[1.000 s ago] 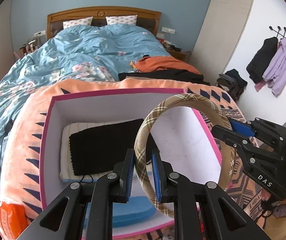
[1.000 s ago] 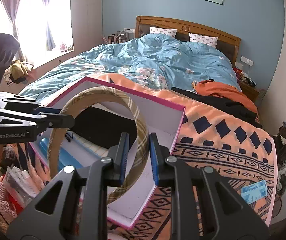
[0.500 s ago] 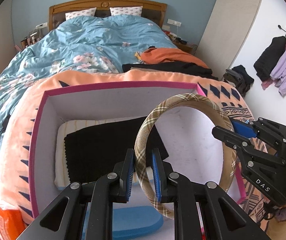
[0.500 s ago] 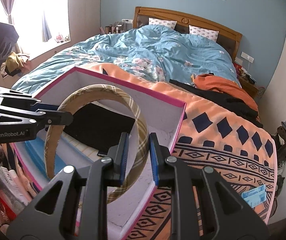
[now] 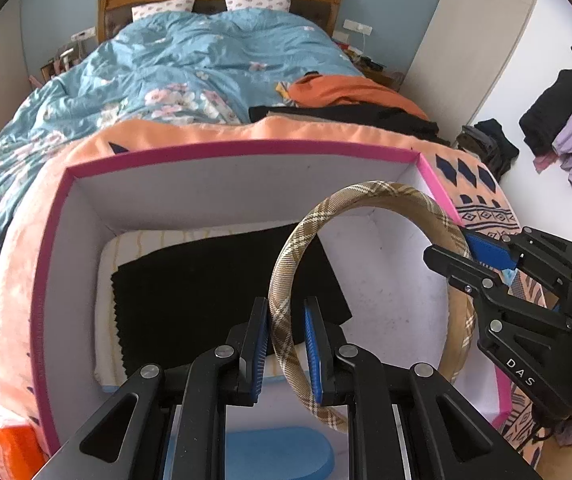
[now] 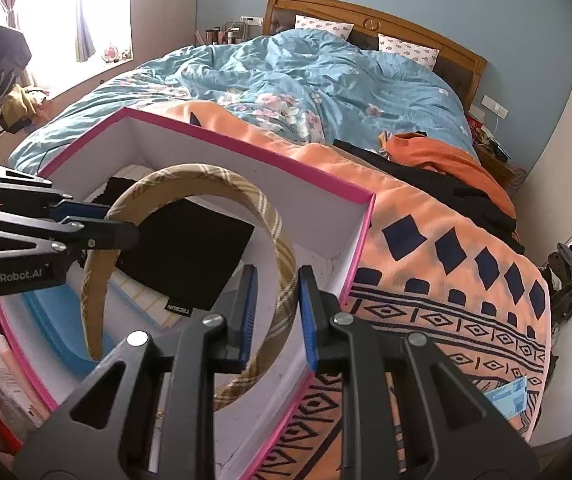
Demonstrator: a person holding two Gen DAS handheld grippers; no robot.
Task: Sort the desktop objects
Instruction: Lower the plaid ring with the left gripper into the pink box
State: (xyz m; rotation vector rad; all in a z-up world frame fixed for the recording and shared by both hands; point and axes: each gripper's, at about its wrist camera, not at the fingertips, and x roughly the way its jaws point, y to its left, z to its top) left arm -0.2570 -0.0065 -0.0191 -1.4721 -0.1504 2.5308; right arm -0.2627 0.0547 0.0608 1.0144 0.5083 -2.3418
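Note:
A beige plaid headband (image 5: 370,196) arches above a pink-rimmed white box (image 5: 222,148). My left gripper (image 5: 286,340) is shut on one side of the band; it also shows in the right wrist view (image 6: 126,232). My right gripper (image 6: 276,304) is shut on the other side of the headband (image 6: 206,174), and shows at the right of the left wrist view (image 5: 454,248). Inside the box (image 6: 246,146) lie a black cloth (image 5: 214,288) on a cream striped towel (image 5: 126,248) and a blue case (image 5: 278,452).
The box rests on an orange patterned blanket (image 6: 446,264) at the foot of a bed with a blue floral duvet (image 5: 174,76). An orange packet (image 5: 6,444) lies at the box's left corner. A blue card (image 6: 510,394) lies on the blanket at right.
Both grippers have moved forward and down with the headband, so it now hangs lower over the box interior. Both grips are unchanged.

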